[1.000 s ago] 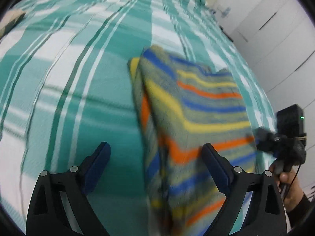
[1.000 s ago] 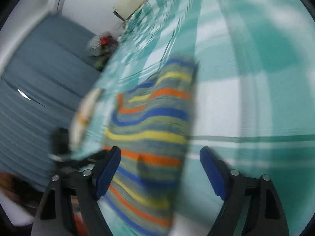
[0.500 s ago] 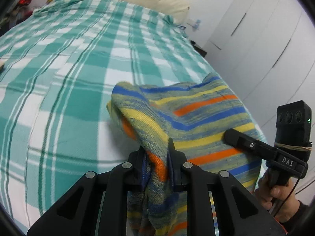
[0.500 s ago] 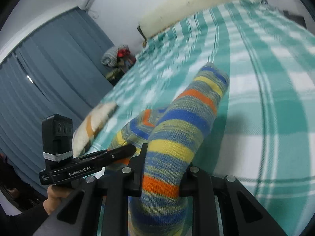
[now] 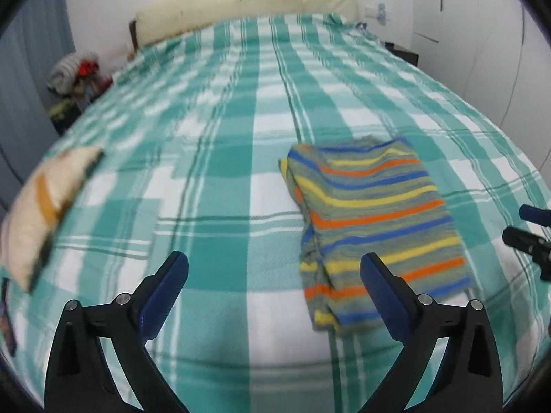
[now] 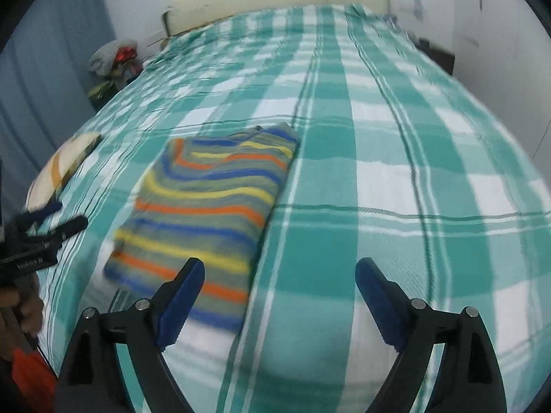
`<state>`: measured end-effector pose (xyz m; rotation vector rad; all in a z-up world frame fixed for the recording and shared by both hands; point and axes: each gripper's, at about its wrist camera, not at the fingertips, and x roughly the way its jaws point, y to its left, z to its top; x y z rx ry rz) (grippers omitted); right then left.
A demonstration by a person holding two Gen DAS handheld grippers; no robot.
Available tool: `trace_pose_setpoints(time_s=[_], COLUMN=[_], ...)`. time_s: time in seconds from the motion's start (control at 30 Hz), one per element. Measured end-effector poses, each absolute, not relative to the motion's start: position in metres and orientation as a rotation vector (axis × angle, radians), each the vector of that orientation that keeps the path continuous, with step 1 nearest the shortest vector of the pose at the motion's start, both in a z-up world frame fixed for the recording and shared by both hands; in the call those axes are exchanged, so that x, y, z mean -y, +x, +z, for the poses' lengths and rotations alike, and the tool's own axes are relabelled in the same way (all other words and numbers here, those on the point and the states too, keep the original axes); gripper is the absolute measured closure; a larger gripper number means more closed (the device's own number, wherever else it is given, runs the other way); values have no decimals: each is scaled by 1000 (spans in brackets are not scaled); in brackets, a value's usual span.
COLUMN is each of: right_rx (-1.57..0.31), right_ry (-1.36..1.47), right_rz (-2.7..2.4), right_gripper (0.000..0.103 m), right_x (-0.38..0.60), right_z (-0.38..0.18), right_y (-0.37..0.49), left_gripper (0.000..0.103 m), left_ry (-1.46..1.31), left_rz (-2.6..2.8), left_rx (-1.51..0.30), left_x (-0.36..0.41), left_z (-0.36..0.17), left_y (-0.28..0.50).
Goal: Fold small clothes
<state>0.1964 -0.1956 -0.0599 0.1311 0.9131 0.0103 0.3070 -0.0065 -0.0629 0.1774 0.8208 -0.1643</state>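
Observation:
A small striped garment (image 5: 372, 220), in blue, yellow, orange and grey-green bands, lies folded flat on the bed. It also shows in the right wrist view (image 6: 210, 216). My left gripper (image 5: 273, 273) is open and empty, held above the bed just left of the garment's near end. My right gripper (image 6: 279, 282) is open and empty, held above the bed just right of the garment's near corner. Neither gripper touches the cloth. The right gripper's tip shows at the left wrist view's right edge (image 5: 527, 237).
The bed has a teal and white checked cover (image 5: 213, 144). A cream and orange cloth (image 5: 44, 203) lies near its left edge. A cream headboard (image 5: 248, 7) is at the far end, a pile of things (image 5: 74, 69) beside the bed, and white wardrobe doors (image 5: 482, 27) on the right.
Half a second ago both grippers were shut on the striped garment and held it up. Now both are open and drawn back, and the garment lies folded on the bed.

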Motion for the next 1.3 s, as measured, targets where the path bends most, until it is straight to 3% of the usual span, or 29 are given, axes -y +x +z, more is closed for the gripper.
trace_pose_setpoints(time_s=[0.53,0.67,0.73,0.8,1.3], right_rx=[-855,-884,-922,-950,-1034], right_ry=[81,83,105,133,47], right_rz=[36,10,-9,-8,-59], right_gripper=[14,14,7,6,6], right_x=[140,137,137,136,109], right_z=[11,15,14,14,23], right_y=[118,110,106,102,84], left_gripper=[1,1,1,1,1], left_ry=[204,219,215,189,119], left_rz=[-23,-14,-48,-80,-82], left_rx=[-709,-810,-901,-974,-1003], left_x=[11,12,11,9,-3], left_z=[10,1,-7,-16,-6], left_y=[229,220,219,213,188])
